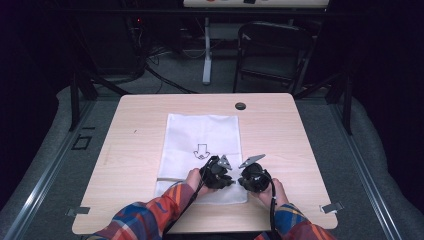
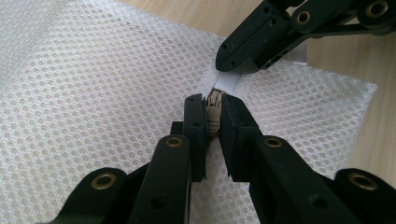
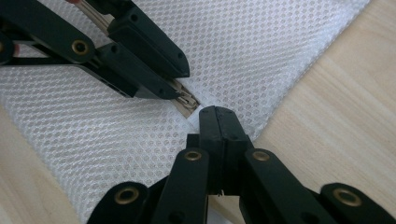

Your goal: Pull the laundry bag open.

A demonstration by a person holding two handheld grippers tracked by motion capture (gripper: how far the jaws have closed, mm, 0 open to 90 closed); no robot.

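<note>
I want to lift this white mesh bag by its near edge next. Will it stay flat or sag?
The white mesh bag would probably sag: its open netting looks thin and lies limp on the wooden table. It seems light for its size. The left gripper pinches a small beige piece at the edge, so the mesh may slip or bunch.

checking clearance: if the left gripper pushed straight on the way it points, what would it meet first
Most likely the right gripper, whose shut fingers sit just ahead on the white mesh laundry bag; depth is hard to judge.
</note>
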